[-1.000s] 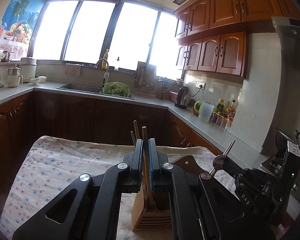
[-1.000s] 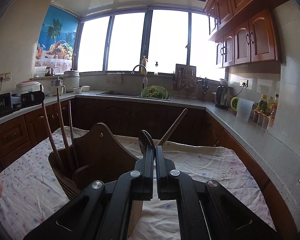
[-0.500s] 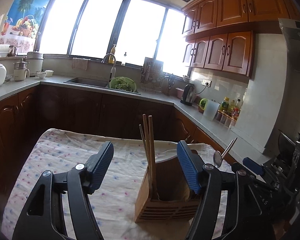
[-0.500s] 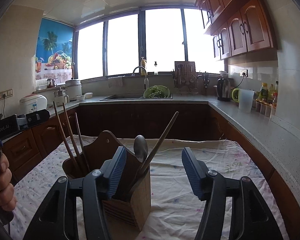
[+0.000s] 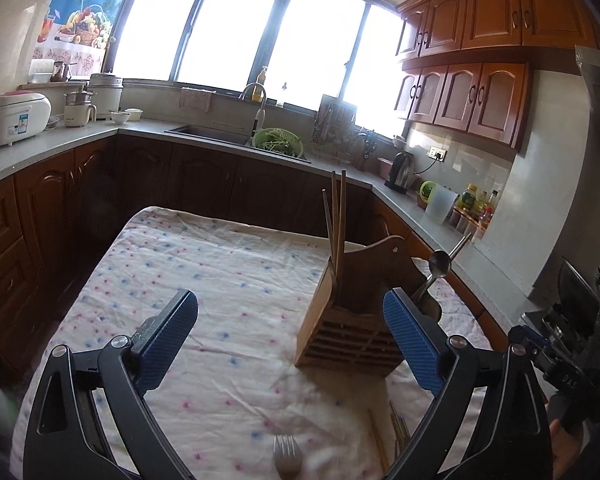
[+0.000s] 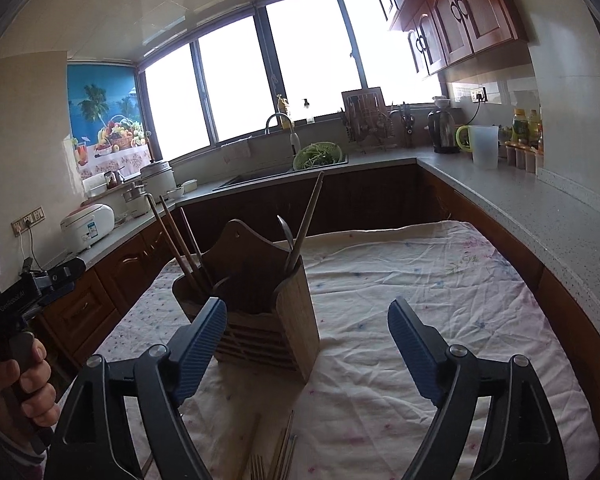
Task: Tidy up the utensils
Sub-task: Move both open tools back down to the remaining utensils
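1. The left gripper (image 5: 290, 334) is spread wide and holds nothing.
2. The right gripper (image 6: 307, 338) gapes just as wide, also bare.
3. A fork (image 5: 286, 456) lies on the spotted cloth (image 5: 228, 264) at six o'clock.
4. The wooden utensil holder (image 5: 356, 320) stands at two o'clock, with chopsticks (image 5: 337, 216) in its left compartment and a spoon (image 5: 438, 266) in its right.

Brown wooden holder (image 5: 352, 332), white cloth (image 5: 228, 280) with pink-blue dots

Utensil holder (image 5: 352, 316) with upright chopsticks (image 5: 338, 216) blocks centre-right; fork (image 5: 286, 456) and loose chopsticks (image 6: 286, 448) clutter near edge; cloth-covered surface (image 5: 204, 264) left lies open.
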